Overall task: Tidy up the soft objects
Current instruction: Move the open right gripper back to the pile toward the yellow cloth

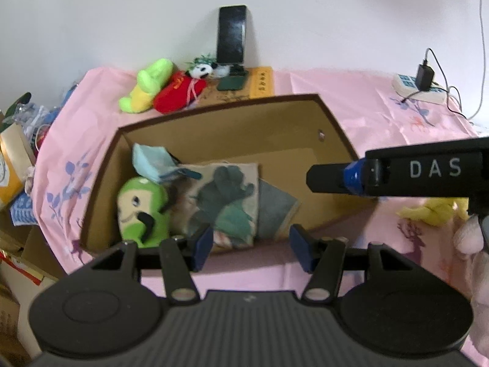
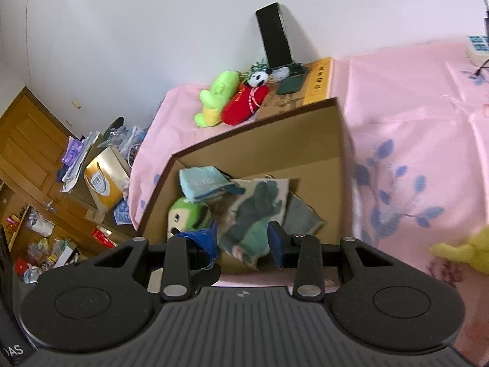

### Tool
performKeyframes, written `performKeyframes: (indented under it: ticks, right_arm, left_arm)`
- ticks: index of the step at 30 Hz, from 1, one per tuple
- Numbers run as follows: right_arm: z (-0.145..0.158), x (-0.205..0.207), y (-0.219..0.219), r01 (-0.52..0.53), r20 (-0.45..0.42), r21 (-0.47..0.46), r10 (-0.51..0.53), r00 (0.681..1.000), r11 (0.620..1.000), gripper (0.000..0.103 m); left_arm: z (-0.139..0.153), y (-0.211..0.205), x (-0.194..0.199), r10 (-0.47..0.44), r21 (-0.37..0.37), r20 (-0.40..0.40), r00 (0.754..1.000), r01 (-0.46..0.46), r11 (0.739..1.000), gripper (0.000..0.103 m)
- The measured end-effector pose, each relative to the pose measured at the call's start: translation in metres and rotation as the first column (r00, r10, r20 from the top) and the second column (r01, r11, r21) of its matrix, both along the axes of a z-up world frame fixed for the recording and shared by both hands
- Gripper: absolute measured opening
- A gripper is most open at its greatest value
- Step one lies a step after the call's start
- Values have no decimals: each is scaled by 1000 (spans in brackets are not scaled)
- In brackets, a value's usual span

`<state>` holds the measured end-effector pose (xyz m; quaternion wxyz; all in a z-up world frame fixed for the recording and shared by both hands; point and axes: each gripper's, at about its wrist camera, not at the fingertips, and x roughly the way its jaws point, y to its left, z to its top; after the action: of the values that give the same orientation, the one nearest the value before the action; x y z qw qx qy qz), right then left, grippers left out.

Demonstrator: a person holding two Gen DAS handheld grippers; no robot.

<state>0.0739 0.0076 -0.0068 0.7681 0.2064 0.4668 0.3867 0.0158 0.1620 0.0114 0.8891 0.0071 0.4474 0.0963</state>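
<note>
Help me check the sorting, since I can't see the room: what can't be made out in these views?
- Yellow plush: left wrist view, mostly behind the right gripper.
- Same plush, right wrist view: cut by the frame edge.
- Cardboard box near floor: hidden by both grippers.
- Label on the tan book: too small.

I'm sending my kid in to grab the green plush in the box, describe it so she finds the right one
Find the open cardboard box on the pink bedspread. Inside, at its left end, a green plush sits beside a dinosaur-print cloth, below a folded light blue cloth. It has a cream face and a black beak, unlike the lime-and-yellow plush outside, behind the box.
</note>
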Motion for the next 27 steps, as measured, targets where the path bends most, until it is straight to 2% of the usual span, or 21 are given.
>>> performKeyframes:
  ticks: [8,14,27]
  right_arm:
    - [-5,-15,-51,45,24,-41,-44,999,998,20]
    - [-20,-24,-90,95,10,-77,-94,996,993,20]
    - [-61,-46,-169,207,-60,-173,-220,974,963,20]
  left_arm:
    - [-11,-52,-7,-36,-20,-42,998,35,999,61]
    - [-21,-92,-6,-92,-32,-69,993,90,995,62]
    - [-62,-148,-12,-217,-96,-161,963,204,974,63]
